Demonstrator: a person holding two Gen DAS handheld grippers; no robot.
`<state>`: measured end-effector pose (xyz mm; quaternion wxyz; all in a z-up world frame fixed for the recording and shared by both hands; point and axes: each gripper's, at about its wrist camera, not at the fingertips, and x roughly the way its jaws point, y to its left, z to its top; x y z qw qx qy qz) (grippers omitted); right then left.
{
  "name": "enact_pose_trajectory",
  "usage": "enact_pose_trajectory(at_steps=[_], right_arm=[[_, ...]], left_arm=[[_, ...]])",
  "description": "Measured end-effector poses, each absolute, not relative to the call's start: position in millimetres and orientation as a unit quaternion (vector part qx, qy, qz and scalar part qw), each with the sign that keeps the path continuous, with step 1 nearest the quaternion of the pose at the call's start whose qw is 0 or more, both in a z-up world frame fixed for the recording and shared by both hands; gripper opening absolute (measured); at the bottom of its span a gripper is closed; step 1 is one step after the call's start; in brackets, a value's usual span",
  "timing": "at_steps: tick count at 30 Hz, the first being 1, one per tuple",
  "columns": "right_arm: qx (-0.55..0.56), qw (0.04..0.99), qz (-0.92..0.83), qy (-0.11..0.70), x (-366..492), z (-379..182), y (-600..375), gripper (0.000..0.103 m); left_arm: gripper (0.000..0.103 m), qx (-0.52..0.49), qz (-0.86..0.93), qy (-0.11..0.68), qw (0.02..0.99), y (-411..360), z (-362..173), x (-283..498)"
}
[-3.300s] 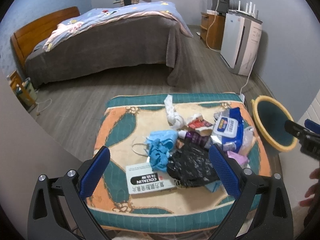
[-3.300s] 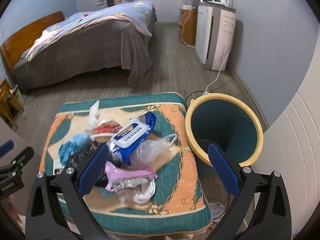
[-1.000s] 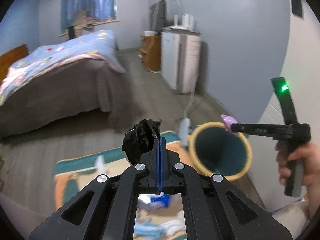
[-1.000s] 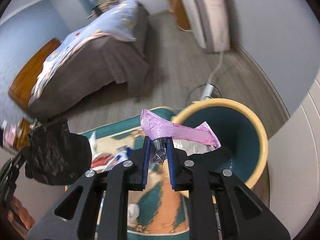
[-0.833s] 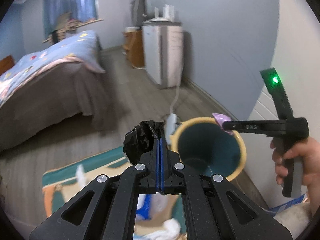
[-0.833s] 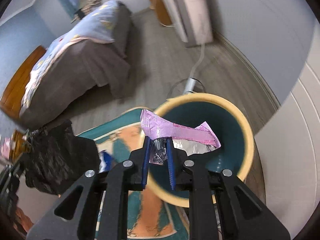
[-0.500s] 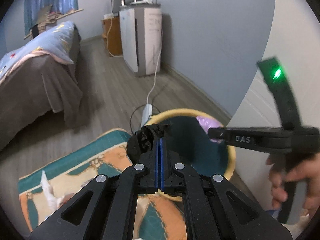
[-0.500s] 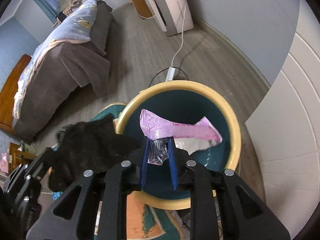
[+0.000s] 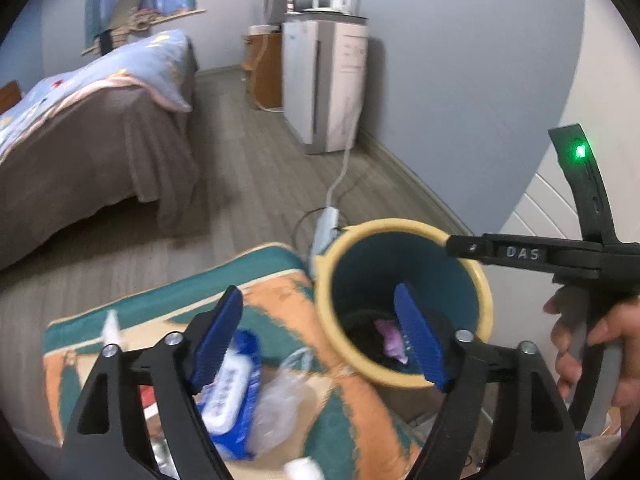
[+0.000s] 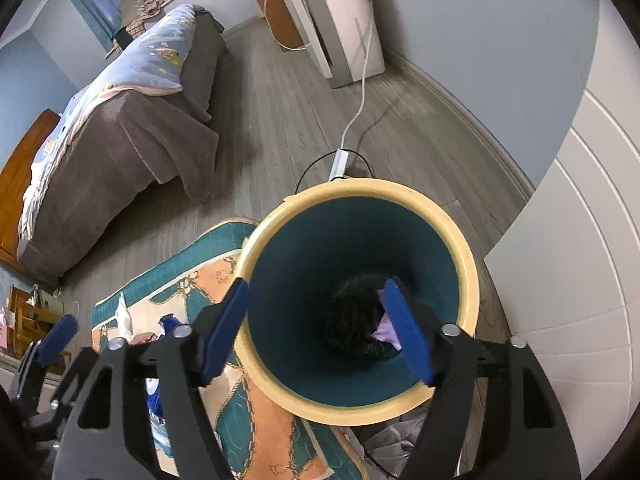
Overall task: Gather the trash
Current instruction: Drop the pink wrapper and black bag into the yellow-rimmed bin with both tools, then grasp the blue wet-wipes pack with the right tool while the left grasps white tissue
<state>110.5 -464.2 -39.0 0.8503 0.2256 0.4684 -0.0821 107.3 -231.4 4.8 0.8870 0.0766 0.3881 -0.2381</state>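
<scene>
The bin (image 10: 460, 252) holds a black bag (image 10: 352, 328) and pink wrapper (image 10: 385, 330); left tool (image 9: 320, 340) and right tool (image 10: 316, 328) both gape apart, empty.

Both grippers, left (image 9: 318, 336) and right (image 10: 316, 330), have been opened; the black bag (image 10: 354, 326) and pink wrapper (image 10: 383, 332), clamped earlier, now lie in the bin (image 10: 460, 256), lower centre of frame.

left claw (image 9: 320, 336) agape over yellow-rimmed bin (image 9: 404, 236), pink wrapper (image 9: 388, 334) and black bag (image 9: 360, 320) inside
</scene>
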Motion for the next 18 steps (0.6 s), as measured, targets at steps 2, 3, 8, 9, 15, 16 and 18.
enact_pose_trajectory(at_steps=[2, 3, 8, 9, 15, 16, 18], right_arm=[[0.211, 0.857, -0.083, 0.463, 111.9, -32.2, -454.2, 0.08], [0.202, 0.861, -0.082, 0.459, 112.2, -28.1, -448.2, 0.083], [0.145, 0.887, -0.079, 0.431, 112.7, -5.9, -415.1, 0.095], [0.136, 0.892, -0.078, 0.425, 112.6, -1.8, -408.6, 0.096], [0.093, 0.913, -0.073, 0.392, 111.1, 20.6, -368.6, 0.097], [0.086, 0.915, -0.071, 0.387, 111.0, 24.0, -360.9, 0.097], [0.074, 0.92, -0.063, 0.379, 111.3, 29.7, -346.3, 0.097]], left_arm=[[0.087, 0.074, -0.225, 0.389, 0.89, -213.7, 10.5, 106.7], [0.089, 0.074, -0.213, 0.388, 0.894, -202.9, 14.1, 105.5], [0.094, 0.088, -0.161, 0.382, 0.906, -150.4, 26.9, 101.7], [0.094, 0.089, -0.151, 0.382, 0.907, -137.9, 28.7, 101.2], [0.095, 0.085, -0.099, 0.377, 0.917, -71.5, 39.4, 98.1], [0.095, 0.084, -0.095, 0.376, 0.918, -63.1, 40.2, 97.1], [0.095, 0.08, -0.083, 0.373, 0.92, -44.1, 41.6, 95.1]])
